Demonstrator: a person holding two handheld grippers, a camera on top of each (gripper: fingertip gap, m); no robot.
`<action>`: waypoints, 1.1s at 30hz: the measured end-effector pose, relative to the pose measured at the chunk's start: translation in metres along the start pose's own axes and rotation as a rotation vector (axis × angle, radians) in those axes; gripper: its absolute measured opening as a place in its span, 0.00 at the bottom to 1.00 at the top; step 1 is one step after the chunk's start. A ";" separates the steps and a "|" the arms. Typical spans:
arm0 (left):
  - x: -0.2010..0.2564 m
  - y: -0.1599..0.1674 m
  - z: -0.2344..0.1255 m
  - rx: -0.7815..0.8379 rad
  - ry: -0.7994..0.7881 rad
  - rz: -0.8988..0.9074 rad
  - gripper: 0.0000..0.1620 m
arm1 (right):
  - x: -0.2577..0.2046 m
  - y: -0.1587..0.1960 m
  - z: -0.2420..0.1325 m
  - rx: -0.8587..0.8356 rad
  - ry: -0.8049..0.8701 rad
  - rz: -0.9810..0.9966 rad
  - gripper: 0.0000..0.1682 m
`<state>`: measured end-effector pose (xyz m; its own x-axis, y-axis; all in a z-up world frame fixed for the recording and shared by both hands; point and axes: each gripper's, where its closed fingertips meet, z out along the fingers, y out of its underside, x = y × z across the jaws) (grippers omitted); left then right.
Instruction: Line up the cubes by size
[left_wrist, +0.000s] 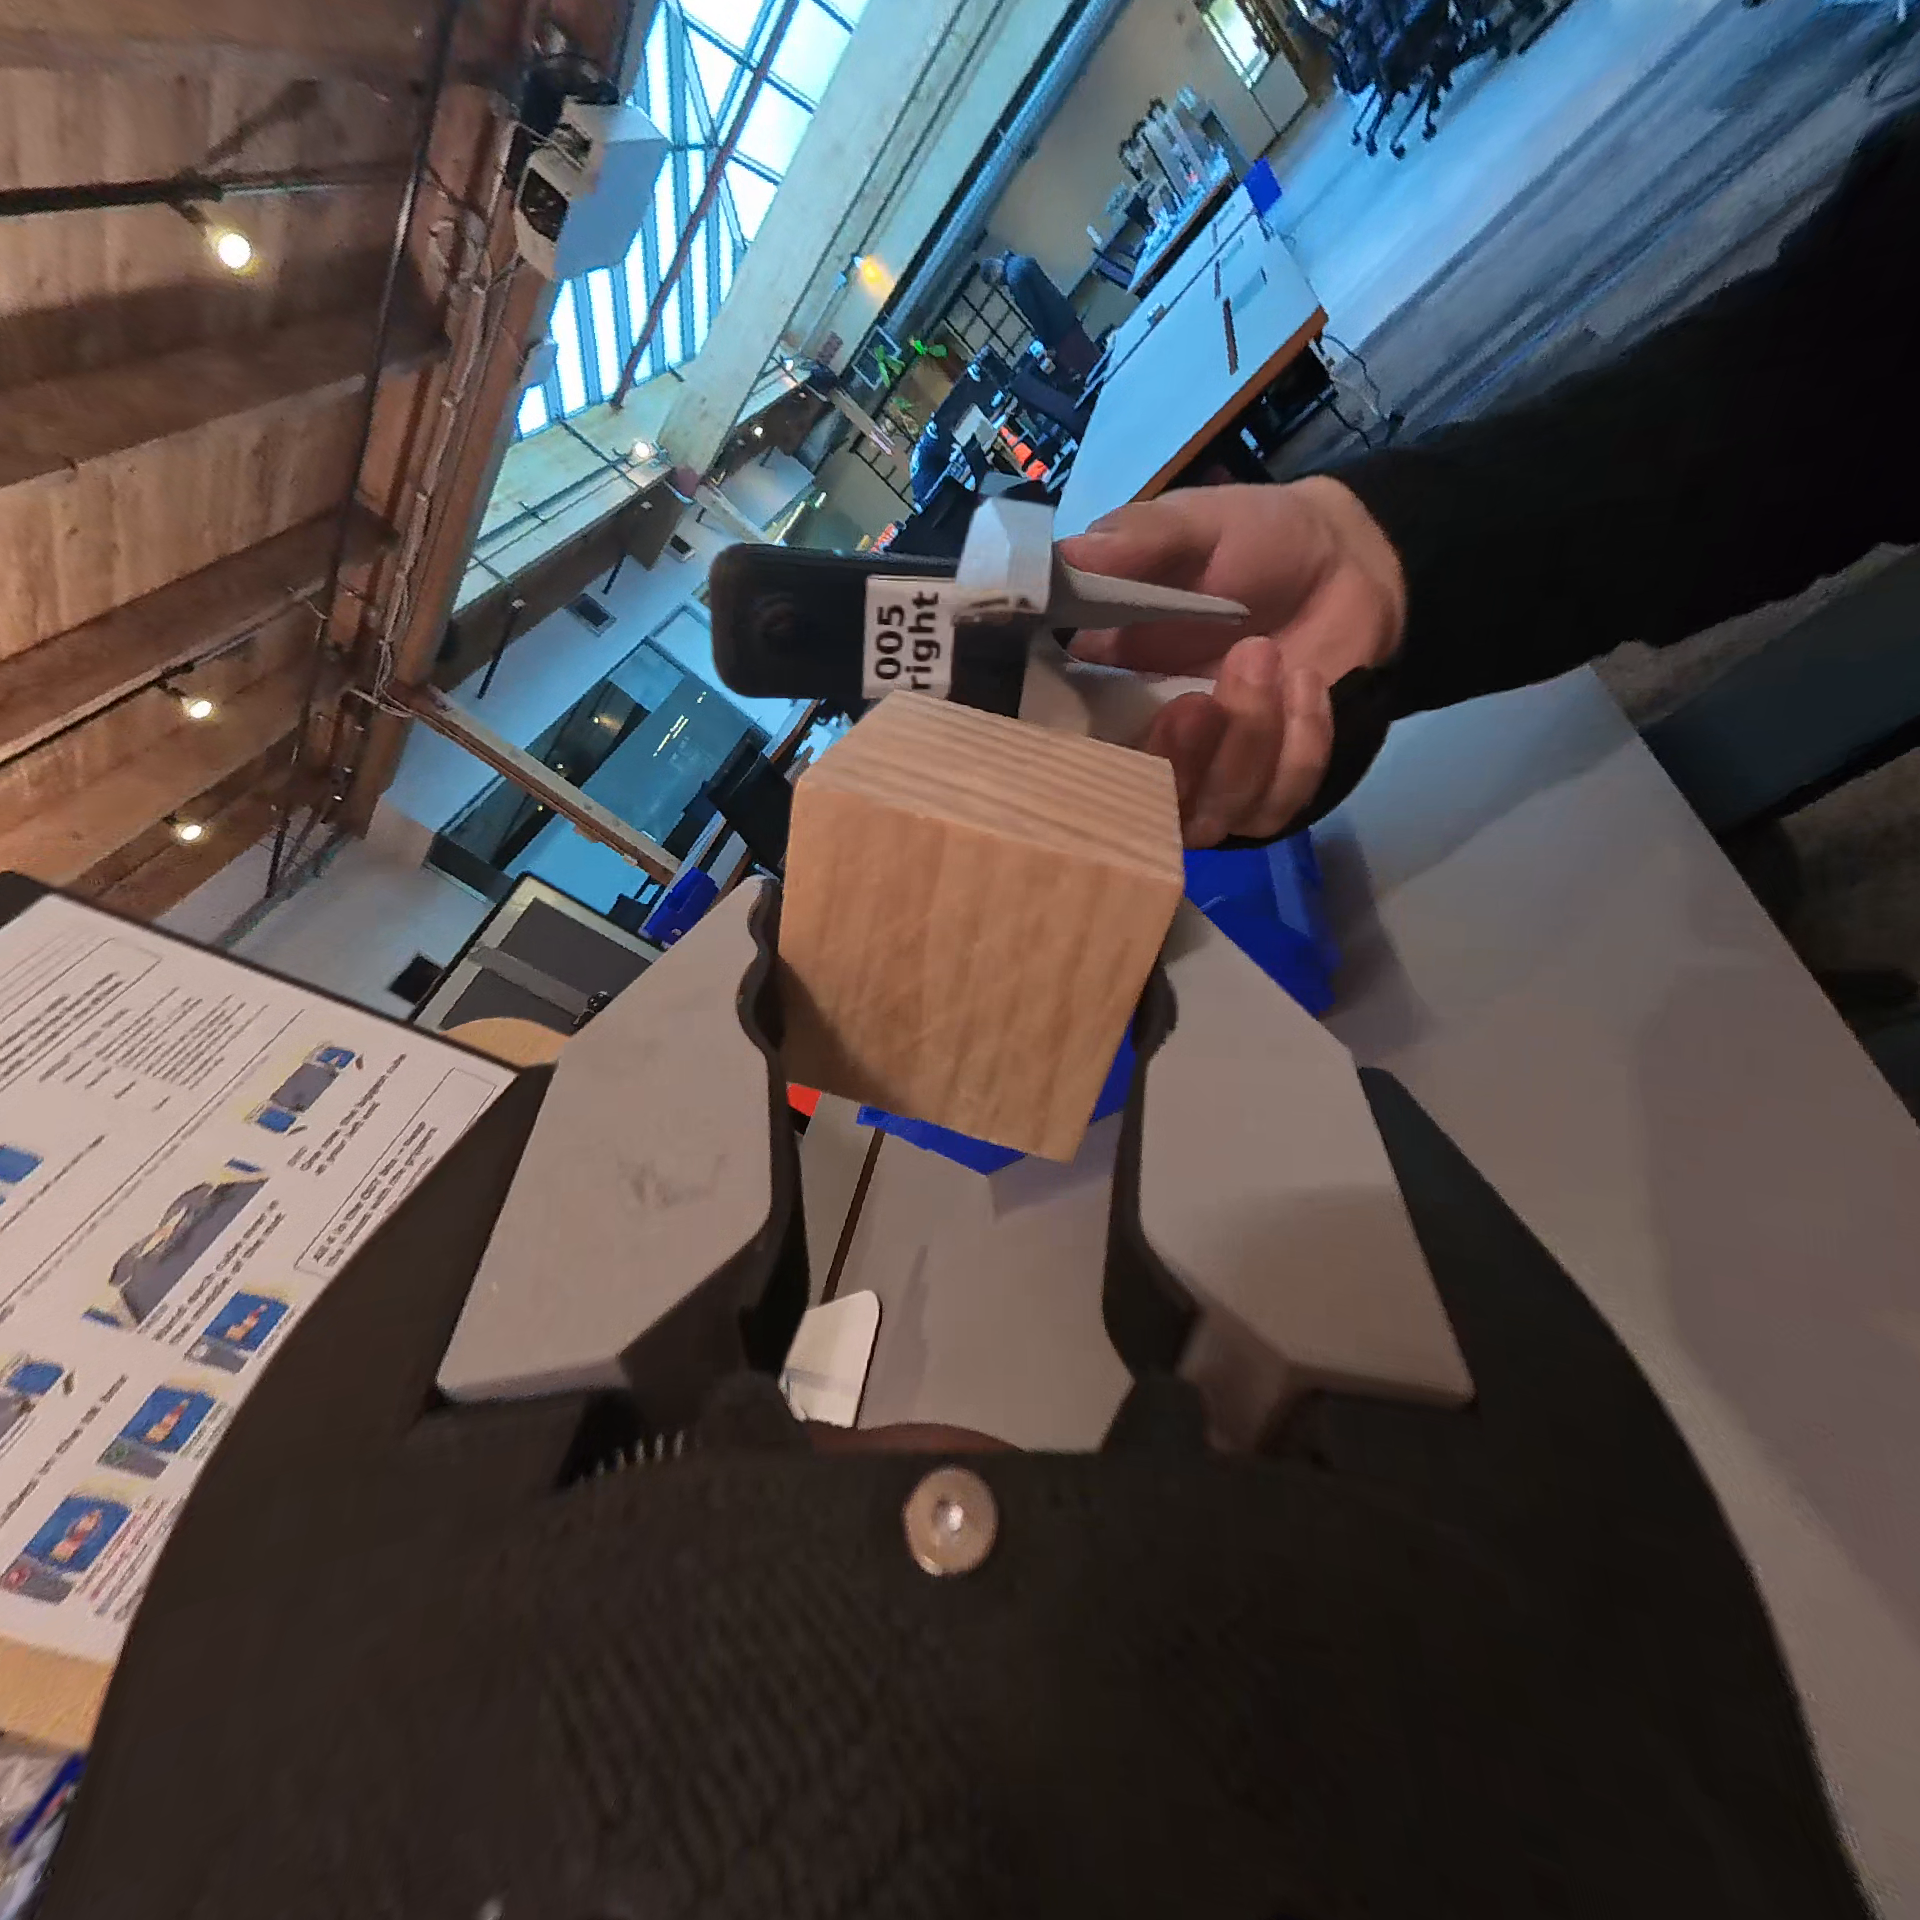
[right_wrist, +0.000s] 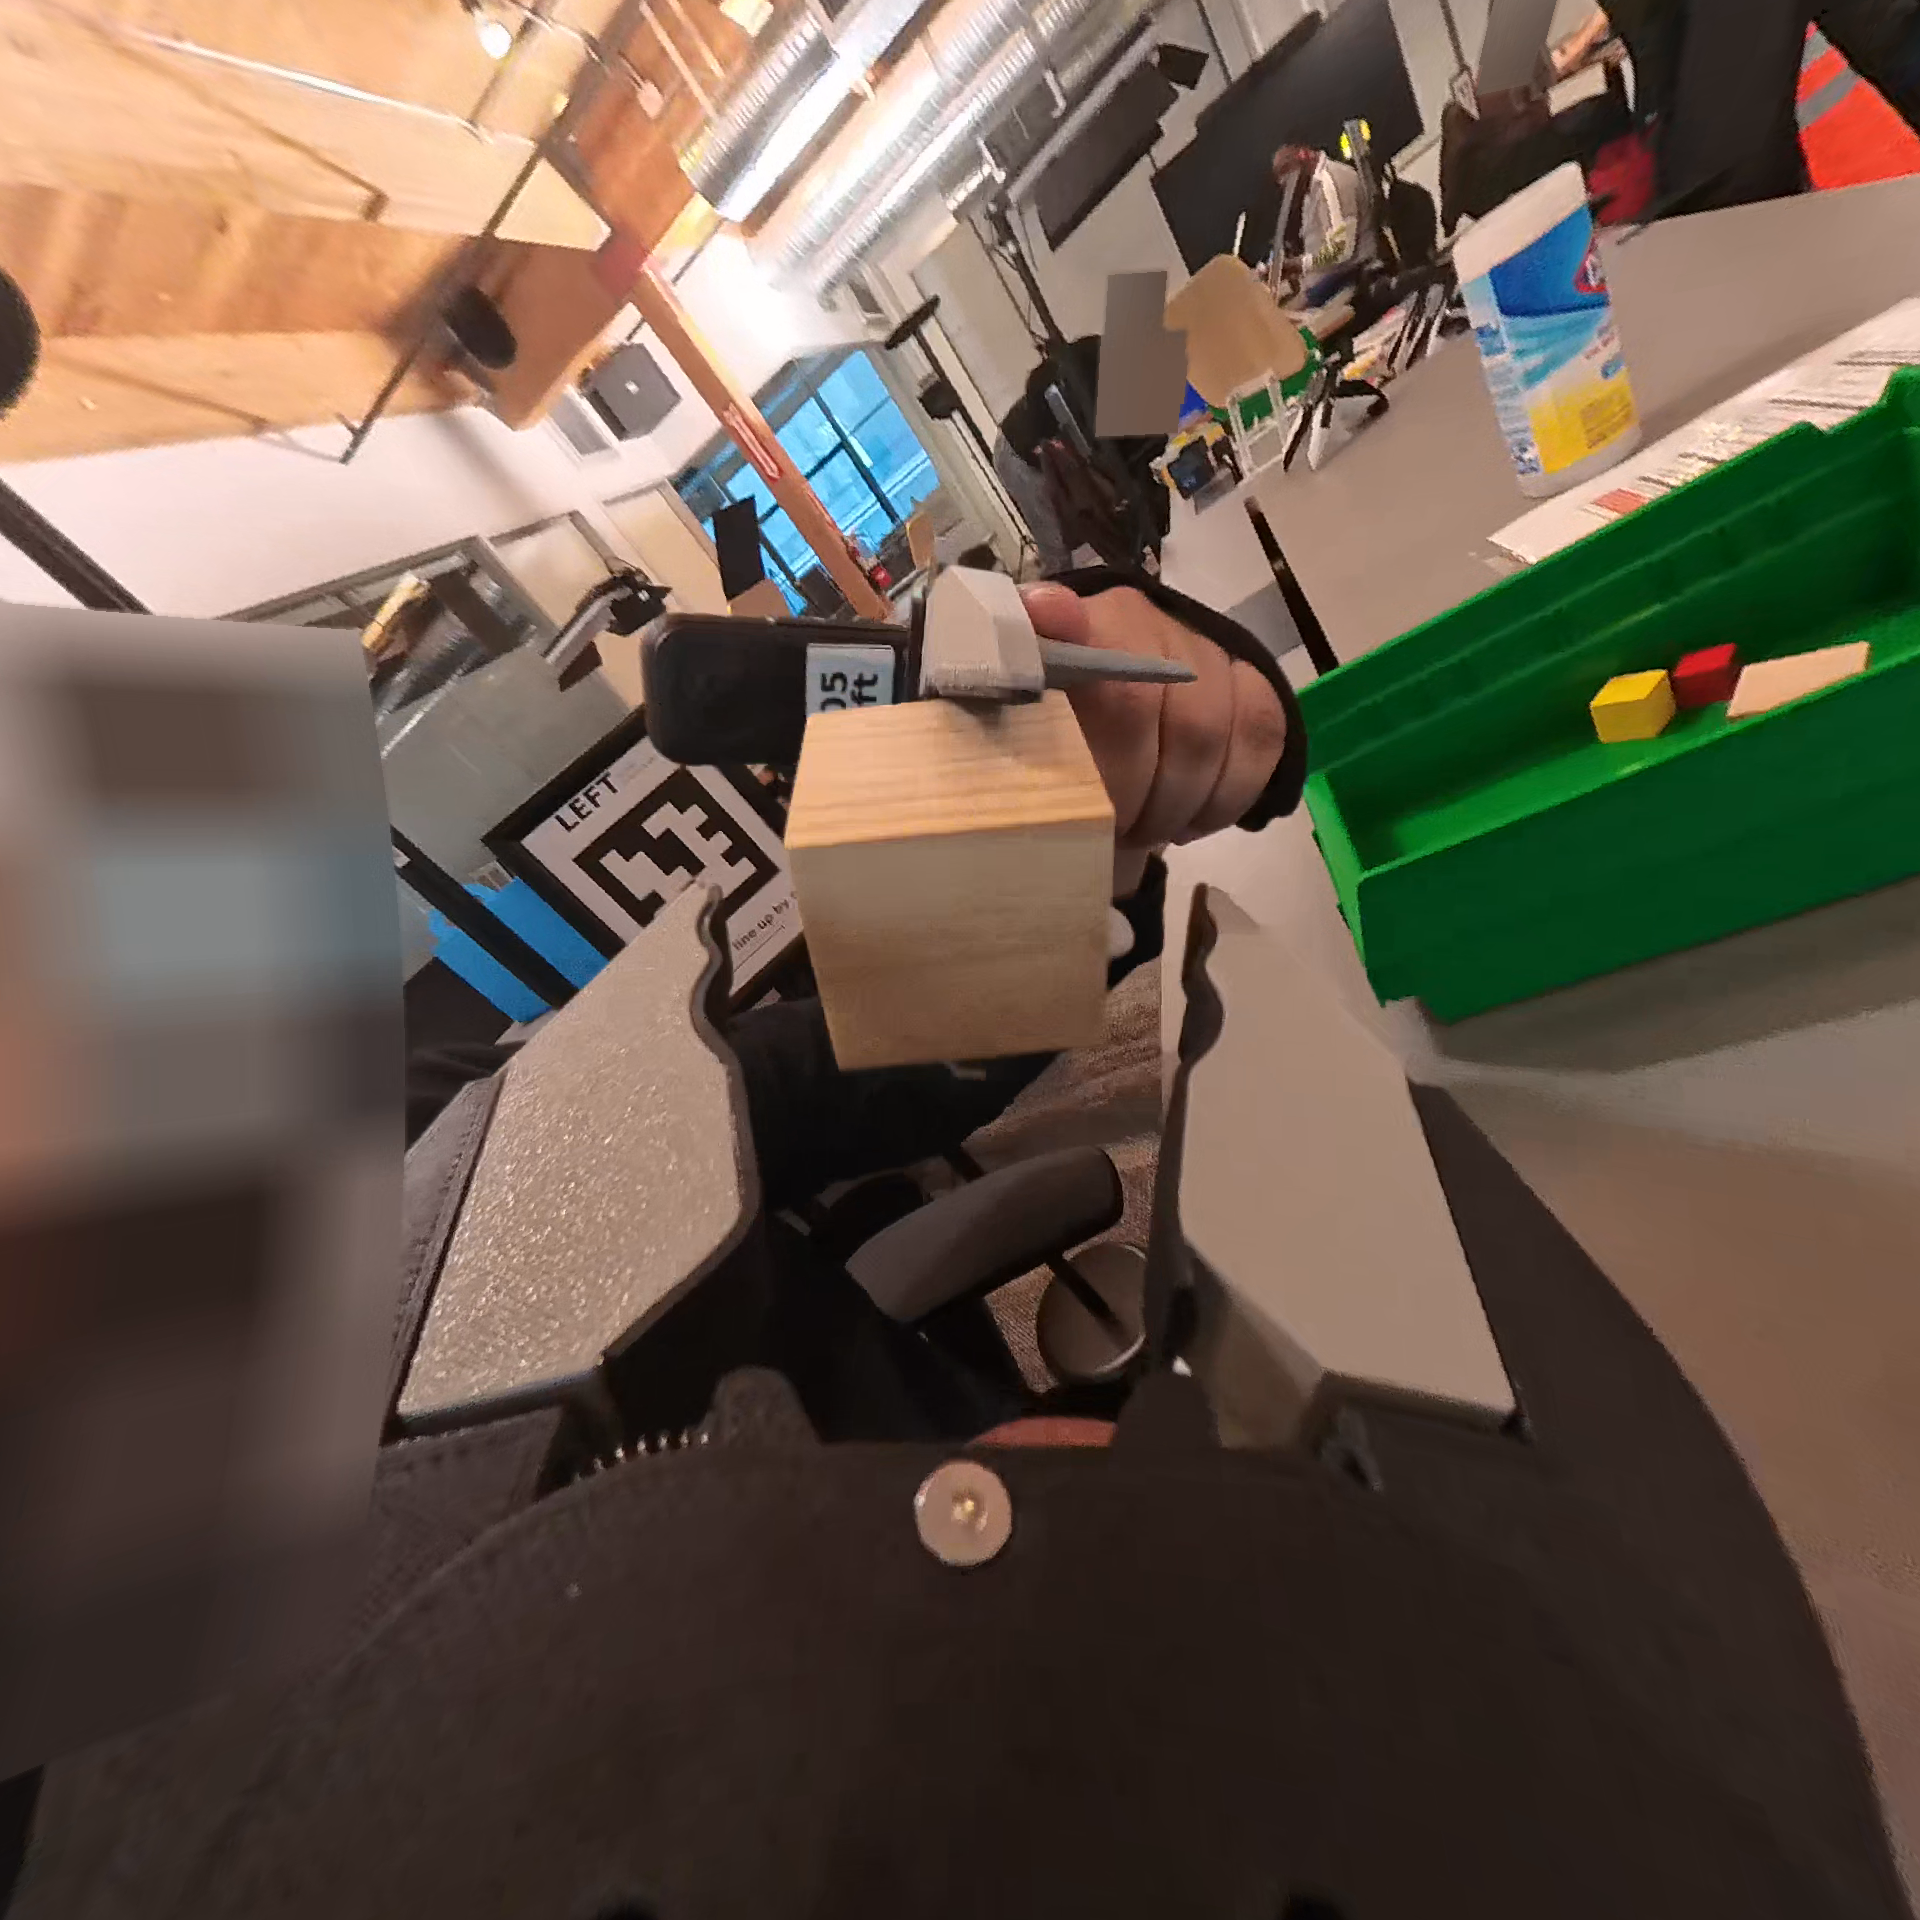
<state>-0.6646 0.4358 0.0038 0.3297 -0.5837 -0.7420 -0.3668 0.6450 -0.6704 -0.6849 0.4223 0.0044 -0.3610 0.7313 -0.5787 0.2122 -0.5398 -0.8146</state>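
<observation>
Left gripper (left_wrist: 961, 997) clamped on big wooden cube (left_wrist: 971, 925), held up off the grey table (left_wrist: 1558, 1039). Right gripper (right_wrist: 951, 966) faces it, fingers spread wide, gripping nothing. Further right: green bin (right_wrist: 1558, 894) holding yellow cube (right_wrist: 1631, 707), red cube (right_wrist: 1704, 673), flat wooden block (right_wrist: 1797, 677).

A timber-beamed ceiling (left_wrist: 208, 436) carries small spotlights (left_wrist: 233, 249). Tall windows (left_wrist: 665, 208) let in bluish daylight. Long white tables (left_wrist: 1195, 353) stand on a grey floor (left_wrist: 1558, 208); silver ducts (right_wrist: 790, 114) run overhead.
</observation>
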 end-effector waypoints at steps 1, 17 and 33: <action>0.003 0.001 0.006 -0.005 0.012 0.006 0.41 | 0.000 0.002 0.000 -0.004 -0.003 0.007 0.47; 0.011 0.062 -0.022 -0.285 -0.266 -0.316 0.20 | 0.057 -0.016 -0.099 -0.144 0.438 -0.310 0.34; 0.045 0.085 -0.060 -0.377 -0.275 -0.469 0.15 | 0.231 0.100 -0.255 -1.326 0.728 -0.618 0.36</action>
<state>-0.7333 0.4347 -0.0871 0.7203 -0.5813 -0.3785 -0.3933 0.1072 -0.9131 -0.5157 0.6439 -0.2207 -0.2843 0.9263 0.2473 0.9320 0.3275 -0.1554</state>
